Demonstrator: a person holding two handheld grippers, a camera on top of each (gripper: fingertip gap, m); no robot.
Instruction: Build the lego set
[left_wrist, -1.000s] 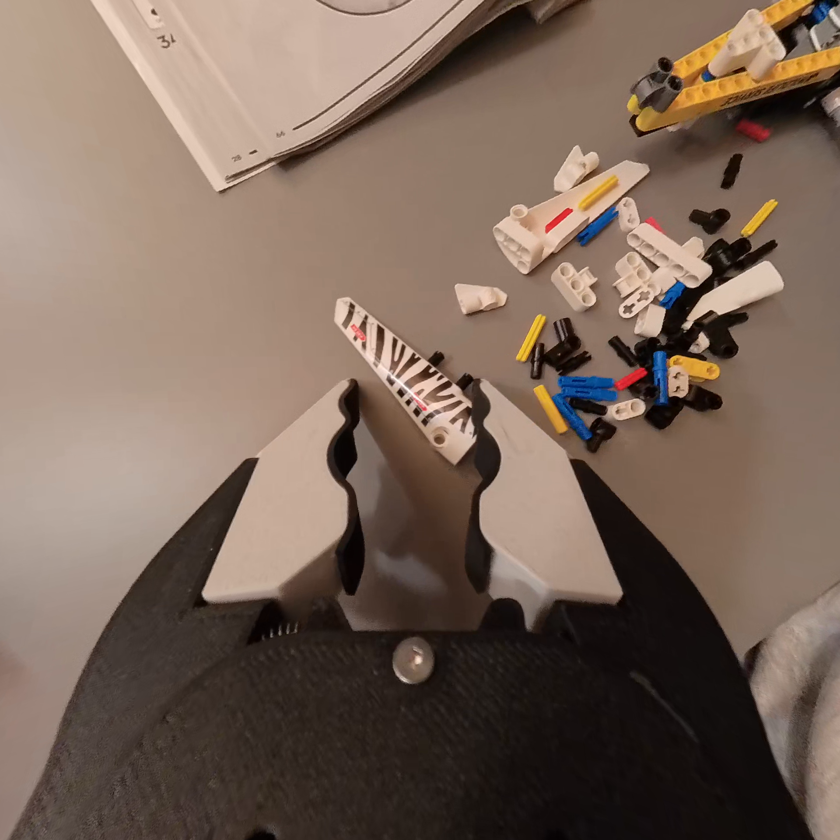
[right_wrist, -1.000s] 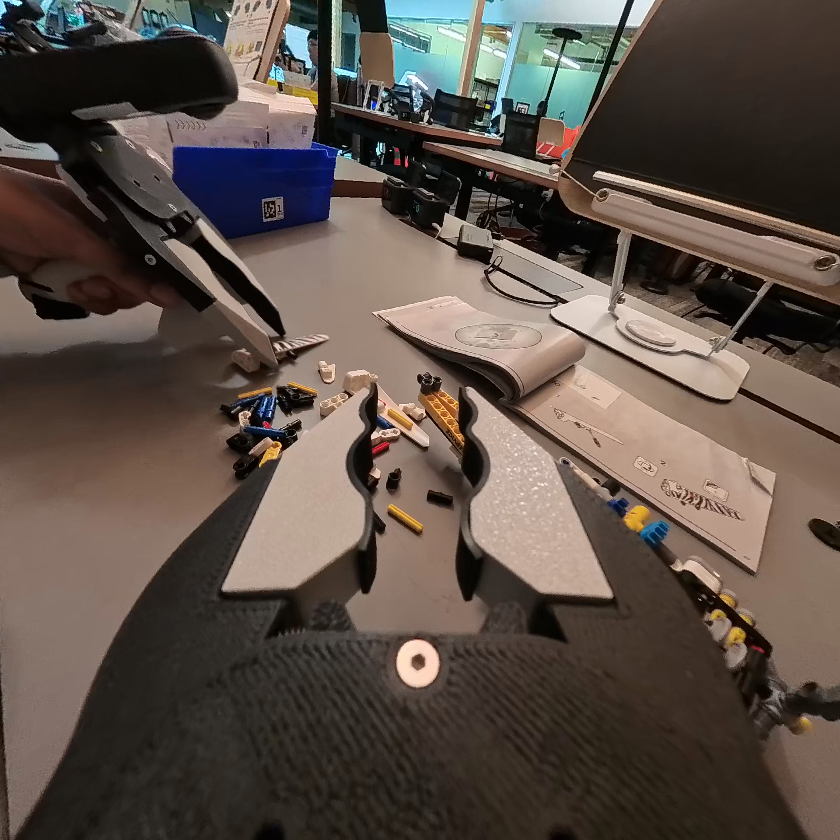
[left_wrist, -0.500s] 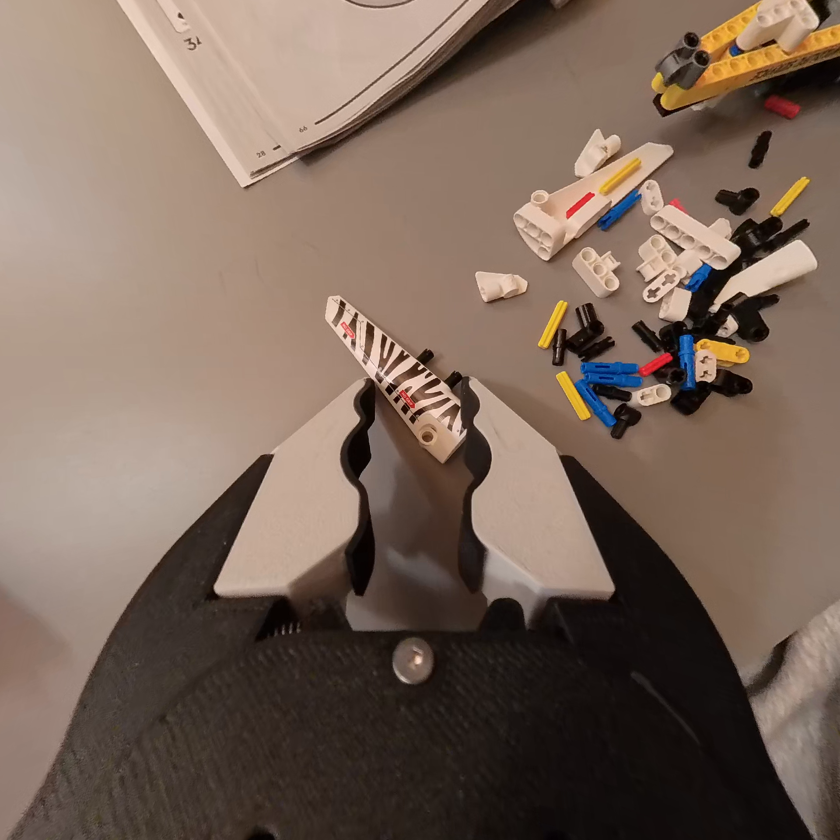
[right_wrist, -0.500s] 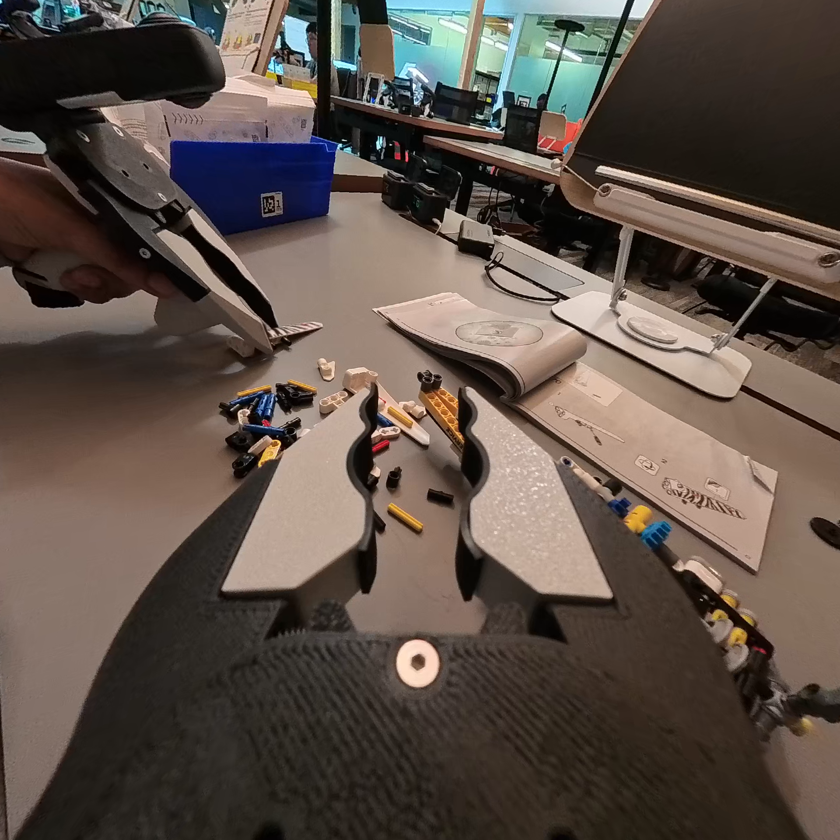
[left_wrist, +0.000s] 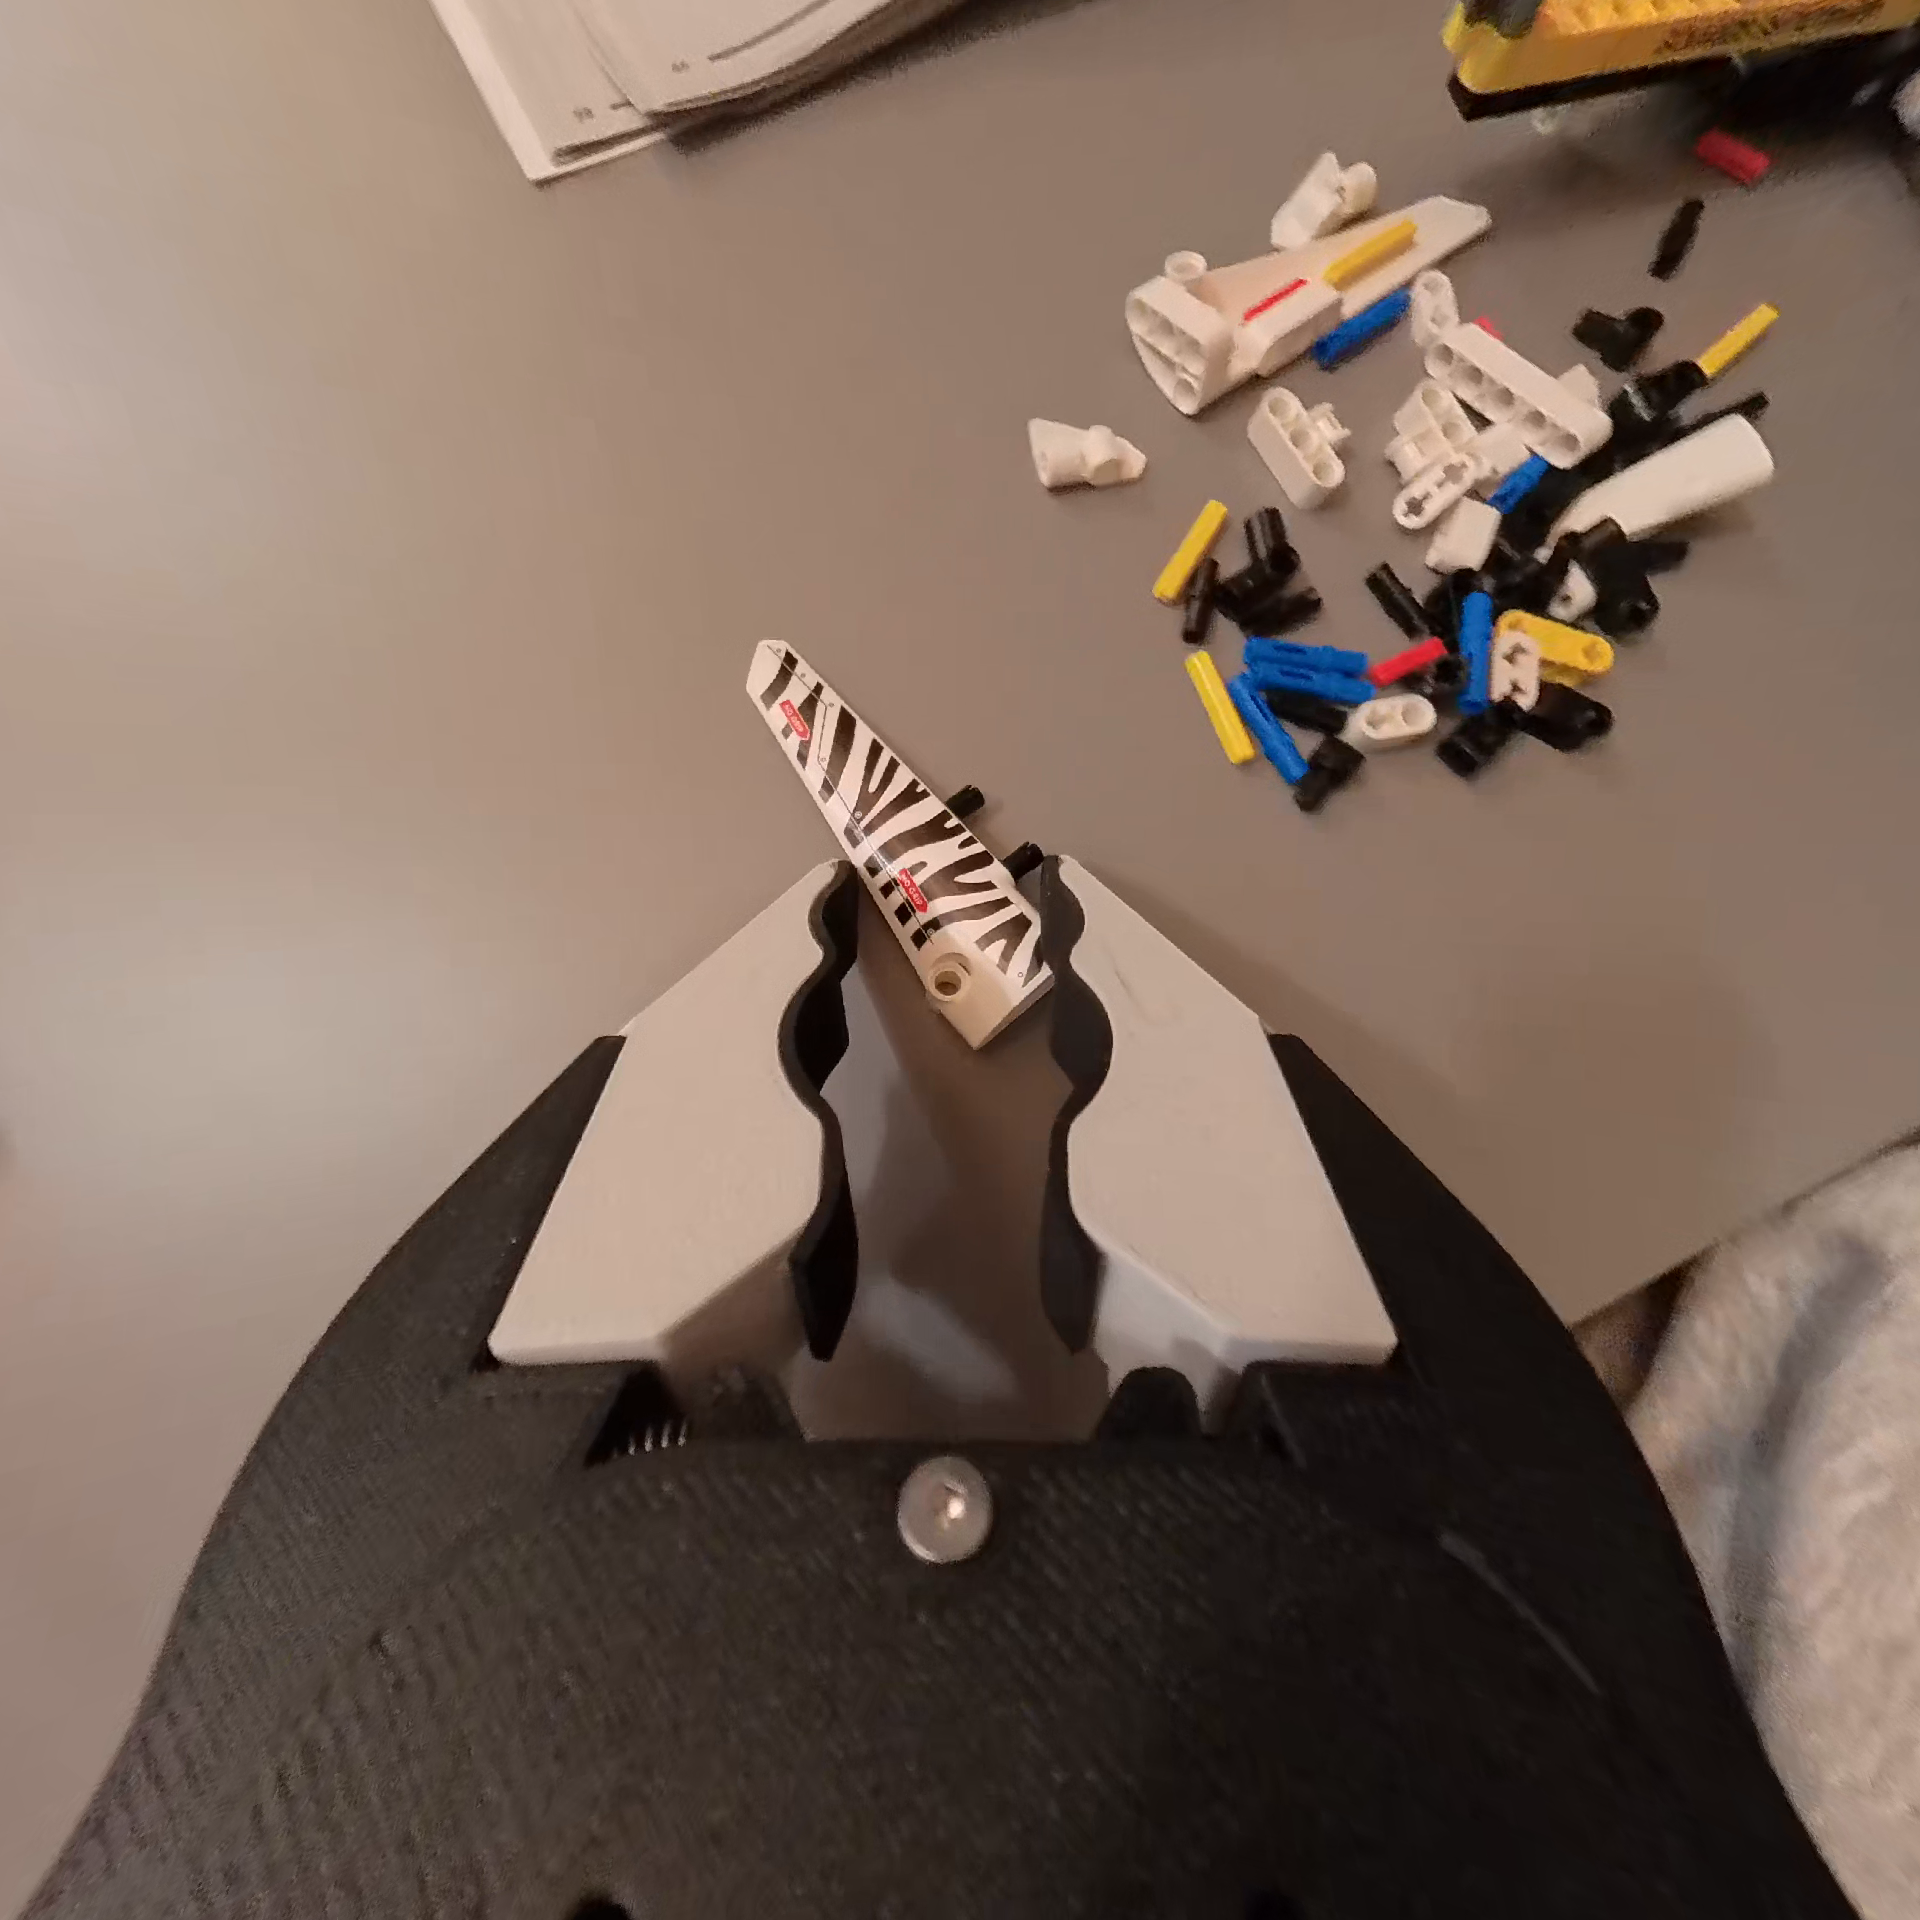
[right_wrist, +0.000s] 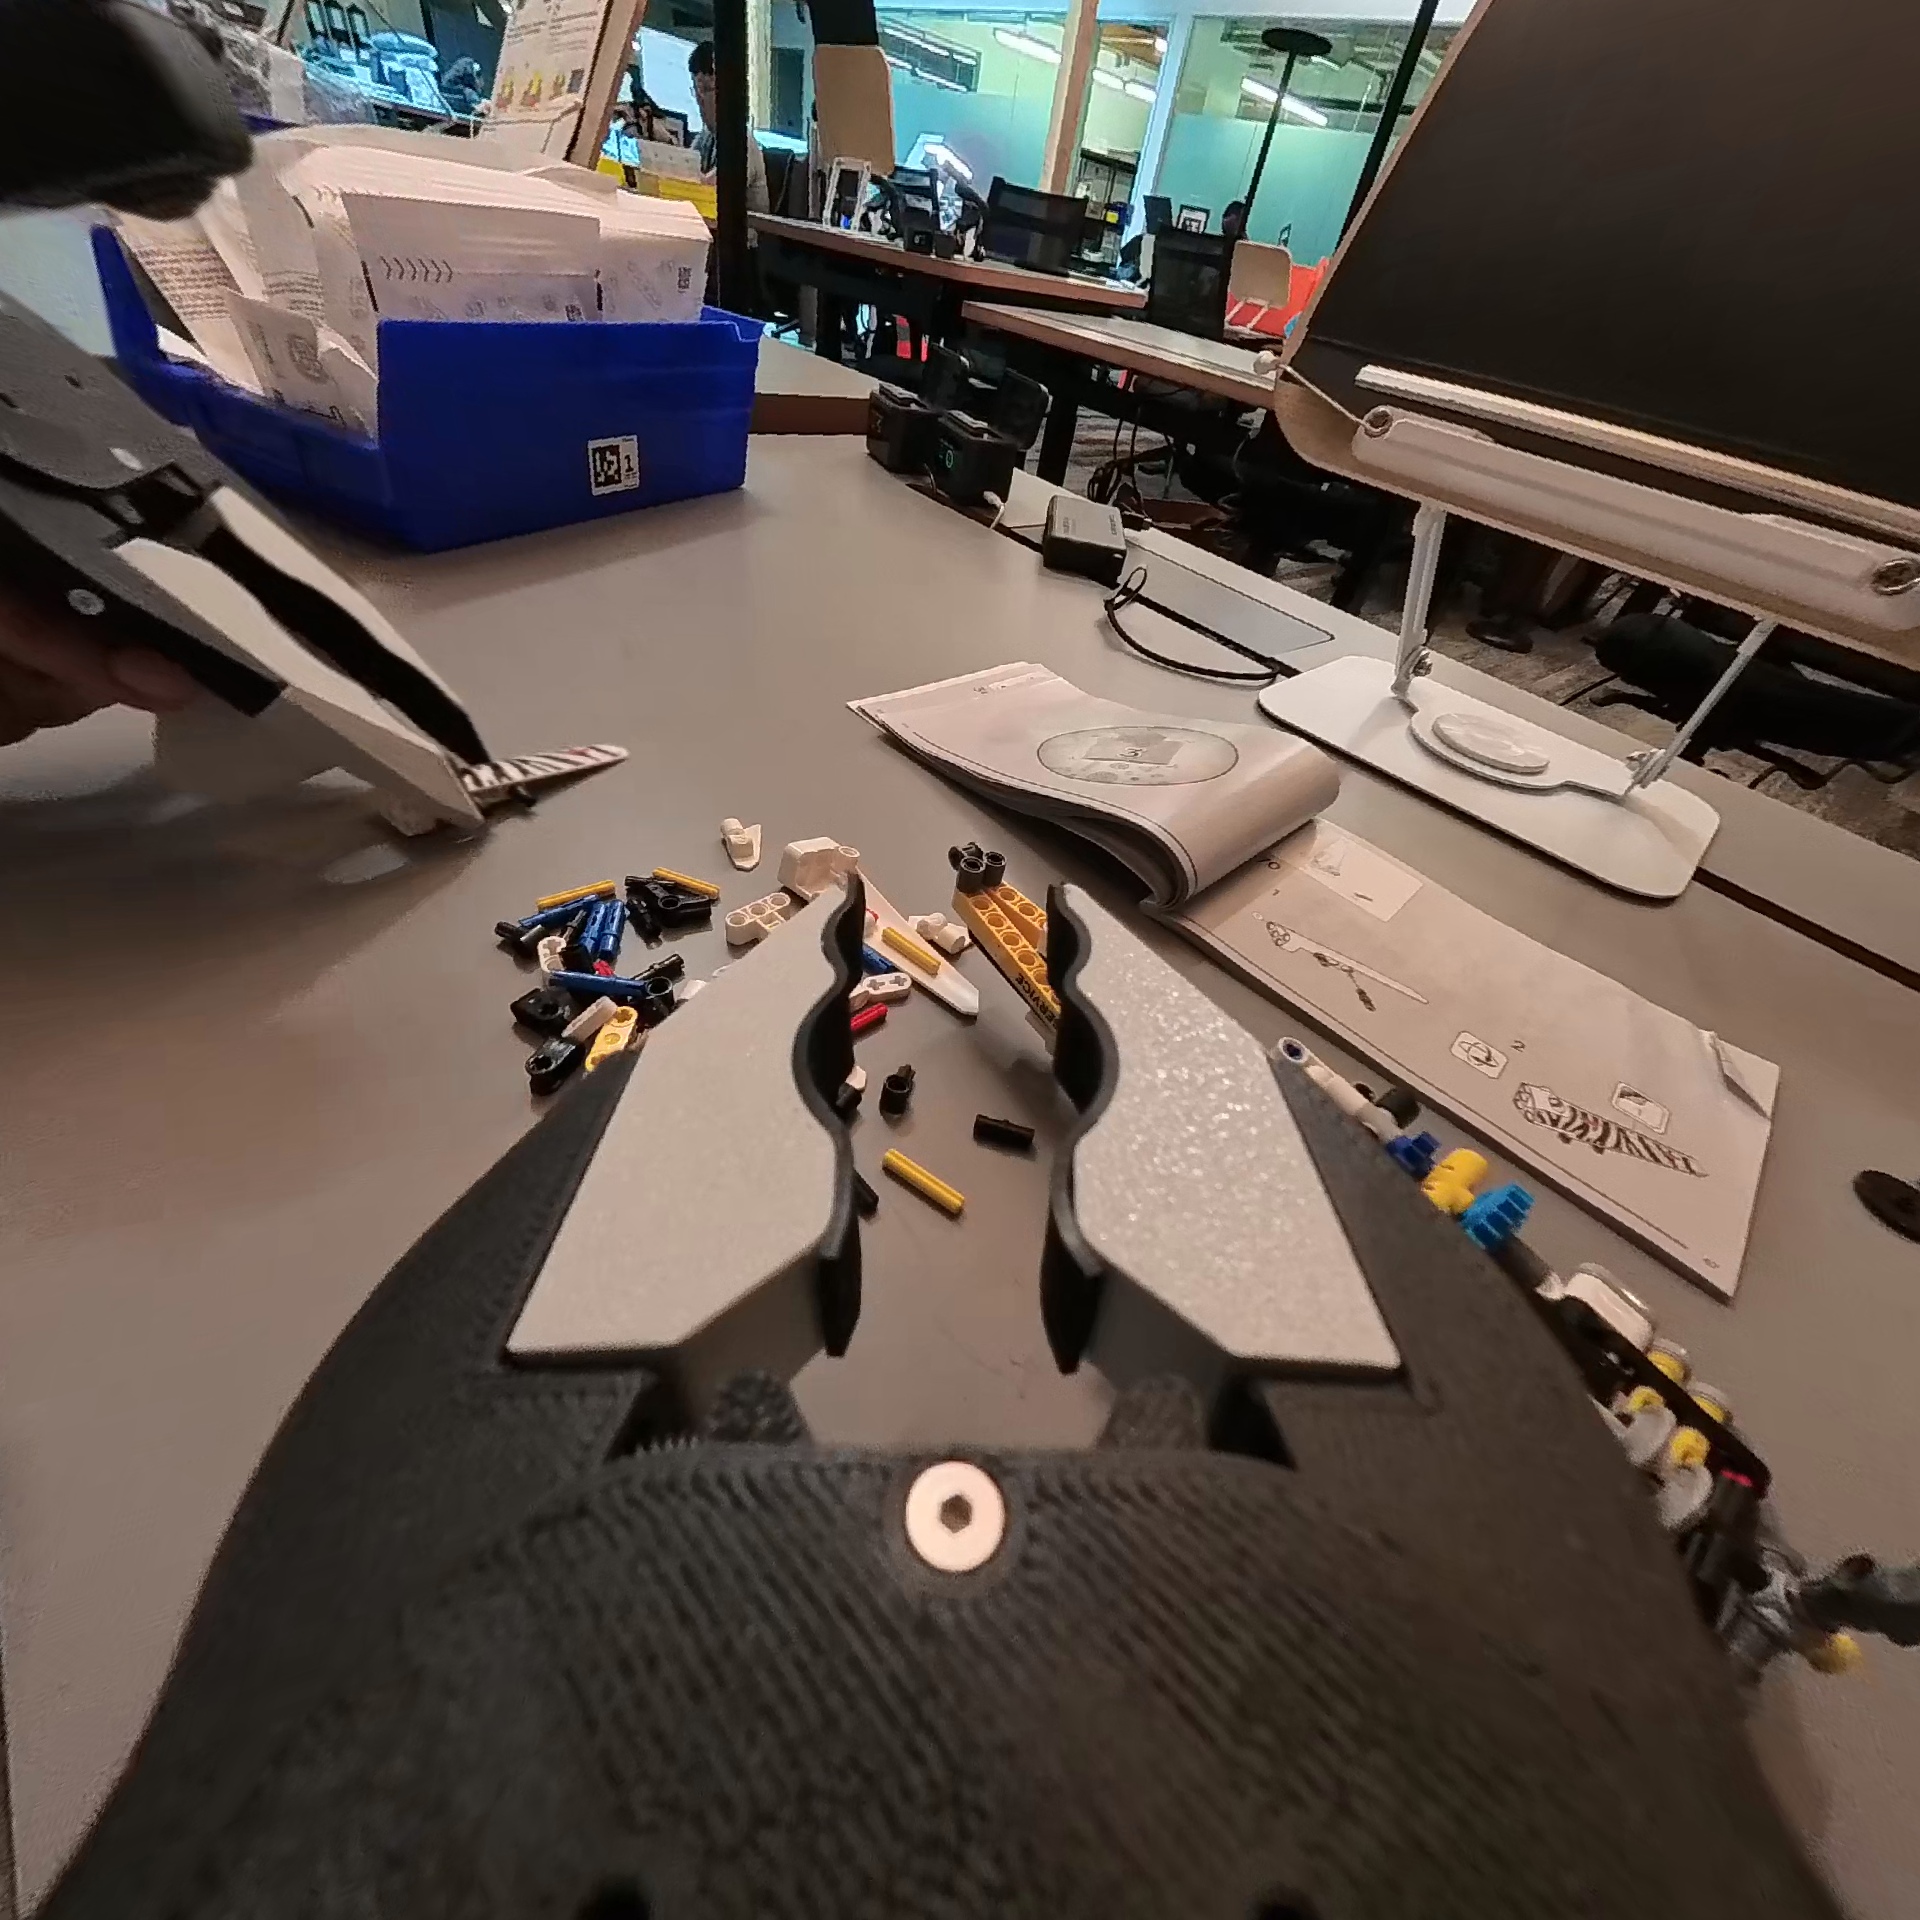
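The zebra-striped panel (left_wrist: 894, 842) lies on the grey surface (left_wrist: 416, 520) with its broad end between the tips of the left claw (left_wrist: 945, 904) and its narrow tip pointing ahead and away. The jaws are partly open around that end. The right pad seems to touch the panel's edge, while the left shows a sliver of gap, so I cannot tell if it is gripped. Two black pins stick out of the panel's right edge just ahead of the right finger; taking the broad end probably keeps them free for joining. The loose parts pile (left_wrist: 1455, 582) sits ahead and to the right, the instruction booklet (left_wrist: 665, 73) far ahead.

The right claw (right_wrist: 951, 935) hangs half open and empty above scattered pins, near the yellow beam assembly (right_wrist: 1013, 940), likely waiting to steady it.
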